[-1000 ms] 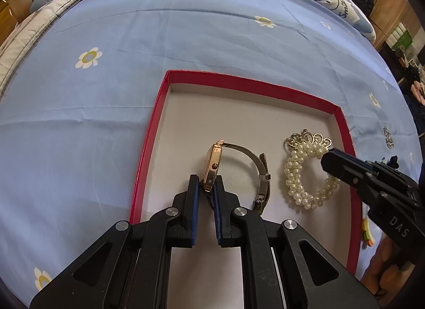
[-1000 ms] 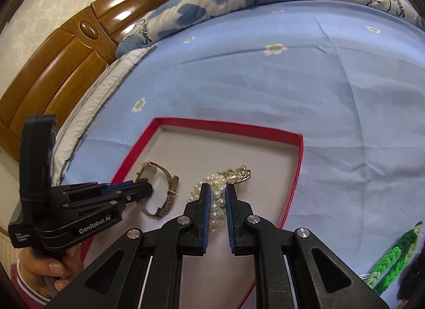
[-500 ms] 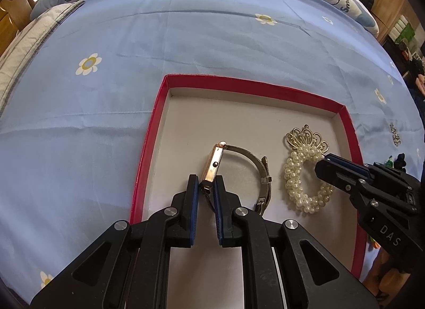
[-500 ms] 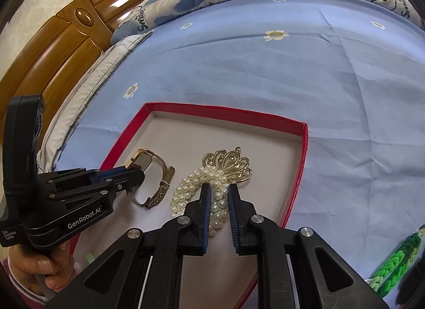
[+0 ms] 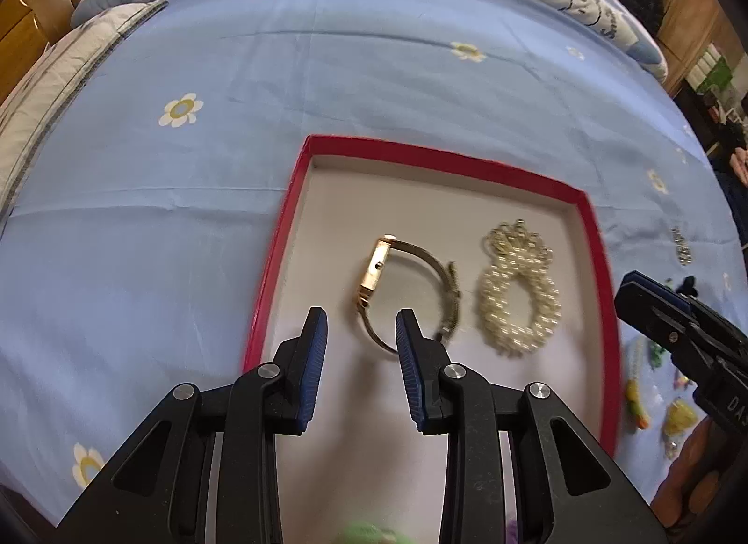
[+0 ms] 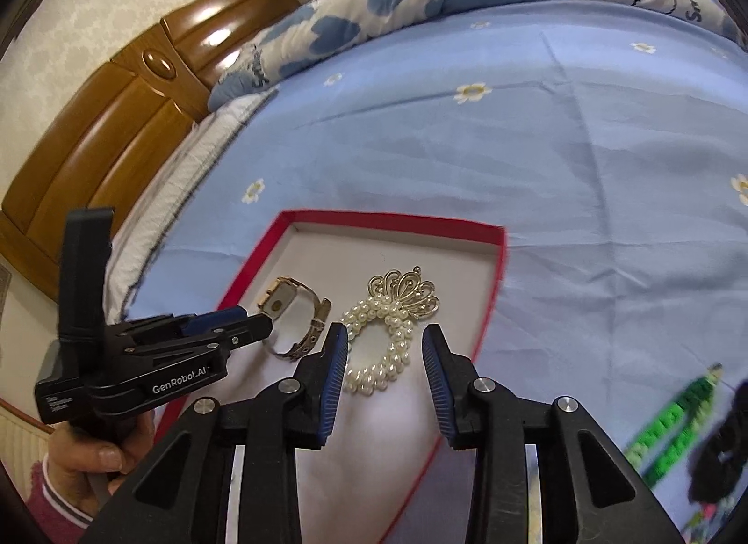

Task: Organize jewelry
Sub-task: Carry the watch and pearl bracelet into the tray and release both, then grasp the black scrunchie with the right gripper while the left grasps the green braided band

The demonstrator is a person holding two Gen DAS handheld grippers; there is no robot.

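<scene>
The left gripper (image 5: 361, 333) has its jaws spread wide and holds nothing. Just beyond its fingertips a gold watch (image 5: 402, 286) lies on its side in a red-rimmed tray (image 5: 276, 258). The right gripper (image 6: 384, 350) is likewise open and empty (blue pads facing each other), hovering over a pearl bracelet (image 6: 383, 338) with a gold crown charm, just beside the watch. The tray sits on a blue flowered bedsheet (image 5: 140, 216).
</scene>
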